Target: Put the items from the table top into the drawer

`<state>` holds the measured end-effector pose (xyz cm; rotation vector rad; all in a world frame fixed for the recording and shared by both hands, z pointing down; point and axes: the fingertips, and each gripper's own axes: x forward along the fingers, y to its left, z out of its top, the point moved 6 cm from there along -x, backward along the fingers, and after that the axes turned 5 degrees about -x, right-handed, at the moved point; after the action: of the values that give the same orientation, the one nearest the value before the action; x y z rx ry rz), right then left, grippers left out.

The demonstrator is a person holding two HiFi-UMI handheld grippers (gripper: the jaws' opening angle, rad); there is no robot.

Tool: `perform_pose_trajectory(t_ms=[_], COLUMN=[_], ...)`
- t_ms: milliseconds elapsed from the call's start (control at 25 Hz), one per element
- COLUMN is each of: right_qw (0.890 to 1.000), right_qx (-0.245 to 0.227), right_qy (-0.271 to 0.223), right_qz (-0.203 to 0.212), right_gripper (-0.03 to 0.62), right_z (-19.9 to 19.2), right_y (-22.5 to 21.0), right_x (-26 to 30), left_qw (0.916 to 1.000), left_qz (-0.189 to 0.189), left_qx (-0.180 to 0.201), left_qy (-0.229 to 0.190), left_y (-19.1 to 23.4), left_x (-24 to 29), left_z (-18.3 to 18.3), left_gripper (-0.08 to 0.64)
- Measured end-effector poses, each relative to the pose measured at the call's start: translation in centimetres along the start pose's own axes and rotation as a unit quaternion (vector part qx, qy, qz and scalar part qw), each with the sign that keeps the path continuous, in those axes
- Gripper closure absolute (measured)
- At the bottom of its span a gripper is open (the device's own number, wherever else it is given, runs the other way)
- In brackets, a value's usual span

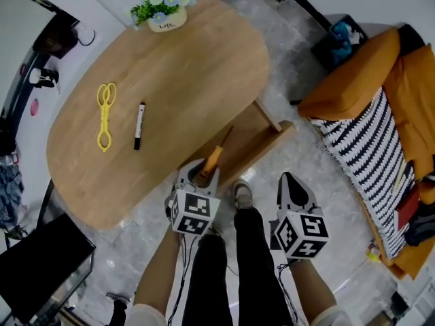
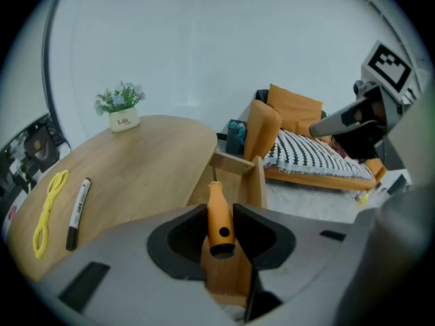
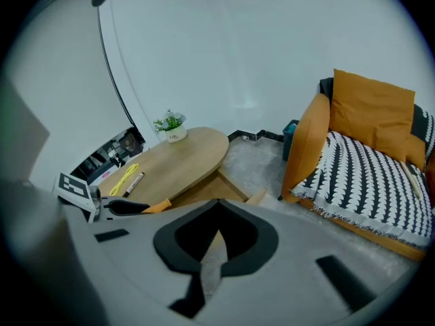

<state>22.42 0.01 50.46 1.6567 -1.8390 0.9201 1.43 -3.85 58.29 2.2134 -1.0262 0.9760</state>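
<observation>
Orange-handled screwdriver (image 2: 219,224) clamped between left tongs (image 2: 219,208), over open drawer (image 2: 232,163).

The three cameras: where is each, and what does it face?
Head view: on the person's head, looking steeply down at the table; left gripper, right gripper and legs show.
Left gripper view: rides that gripper, looking along jaws clamped on a screwdriver toward the open drawer.
Right gripper view: rides that gripper, jaws shut, facing table and sofa.
All share the table.
</observation>
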Motion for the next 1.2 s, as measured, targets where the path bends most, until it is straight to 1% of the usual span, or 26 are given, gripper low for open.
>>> perform_pose_trajectory(t_ms=[80, 120, 200, 320, 400, 520, 600, 720, 960, 1200], right_qw=[1.000, 1.000, 1.000, 0.999, 1.000, 1.000, 1.000, 1.000, 1.000, 0.999], right_qx=[0.009, 0.014, 0.023, 0.029, 0.028, 0.025, 0.022, 0.014, -0.010, -0.026], right_qy=[-0.001, -0.001, -0.001, -0.001, -0.001, 0.000, 0.003, 0.006, 0.012, 0.016], right_qz=[-0.006, -0.009, -0.013, -0.014, -0.012, -0.009, -0.006, 0.004, 0.024, 0.032], right_gripper=[0.600, 0.600, 0.600, 0.600, 0.600, 0.600, 0.600, 0.600, 0.600, 0.600], right_z=[-0.5, -0.7, -1.1, -1.1, -1.0, -0.9, -0.9, -0.6, 0.0, 0.9], right_y=[-0.8, -1.1, -1.6, -1.8, -1.8, -1.5, -1.1, 0.0, 2.8, 5.6], right_x=[-0.4, -0.5, -0.7, -0.6, -0.5, -0.2, 0.1, 0.8, 1.9, 3.2], left_qw=[0.9998, 0.9996, 0.9996, 0.9994, 0.9993, 0.9991, 0.9989, 0.9980, 0.9940, 0.9892], left_qz=[-0.006, -0.010, -0.016, -0.016, -0.012, -0.004, 0.005, 0.029, 0.063, 0.105], left_qx=[0.020, 0.020, 0.001, -0.028, -0.036, -0.042, -0.046, -0.056, -0.087, -0.097], left_qy=[-0.009, -0.015, -0.024, -0.012, -0.001, 0.001, -0.002, -0.007, -0.017, -0.033], left_y=[-1.0, -1.4, -1.6, -1.1, -0.4, 0.6, 1.5, 3.3, 7.0, 11.3], left_x=[0.4, 0.6, 1.1, 1.8, 1.8, 1.0, 0.5, -0.5, -2.6, -4.5], left_z=[0.7, 1.1, 1.5, 1.3, 1.0, 0.6, 0.3, -0.2, -1.4, -1.8], left_gripper=[0.445, 0.445, 0.444, 0.395, 0.391, 0.392, 0.392, 0.393, 0.391, 0.392])
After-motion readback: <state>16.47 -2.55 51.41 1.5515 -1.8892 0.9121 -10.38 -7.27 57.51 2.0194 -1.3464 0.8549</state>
